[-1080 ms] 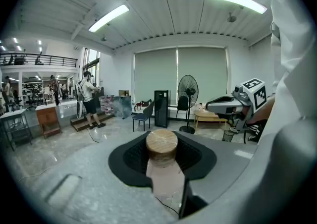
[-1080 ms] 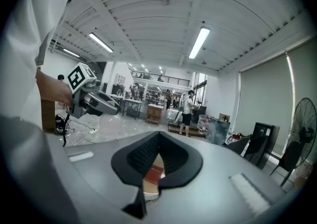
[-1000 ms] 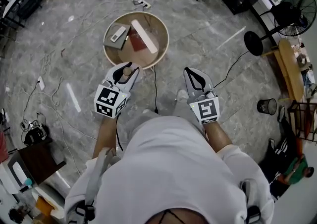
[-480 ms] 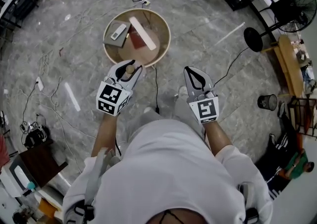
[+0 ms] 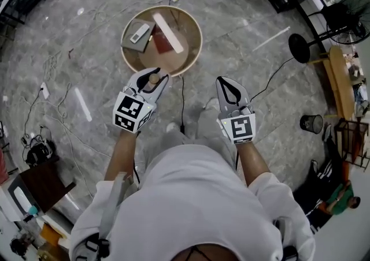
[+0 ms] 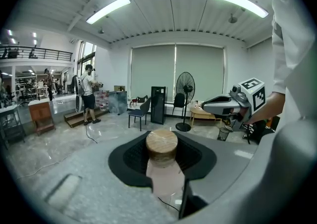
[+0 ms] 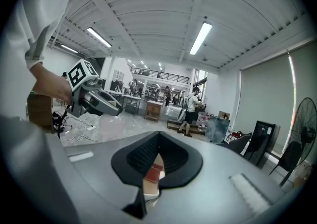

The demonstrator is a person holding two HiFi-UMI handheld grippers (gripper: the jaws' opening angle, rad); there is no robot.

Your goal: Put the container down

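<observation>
Left tongs (image 5: 155, 75) tight around cork-lidded container (image 6: 162, 144), base hidden; right tongs (image 5: 224, 81) closed, empty.

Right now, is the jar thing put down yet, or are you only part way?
Only part way. Done: the container is picked up, with the left gripper shut on it. In hand: it hangs in the air by the near rim of the round table, not resting on anything. Left: set it down and let go. The right gripper is shut and empty.
</observation>
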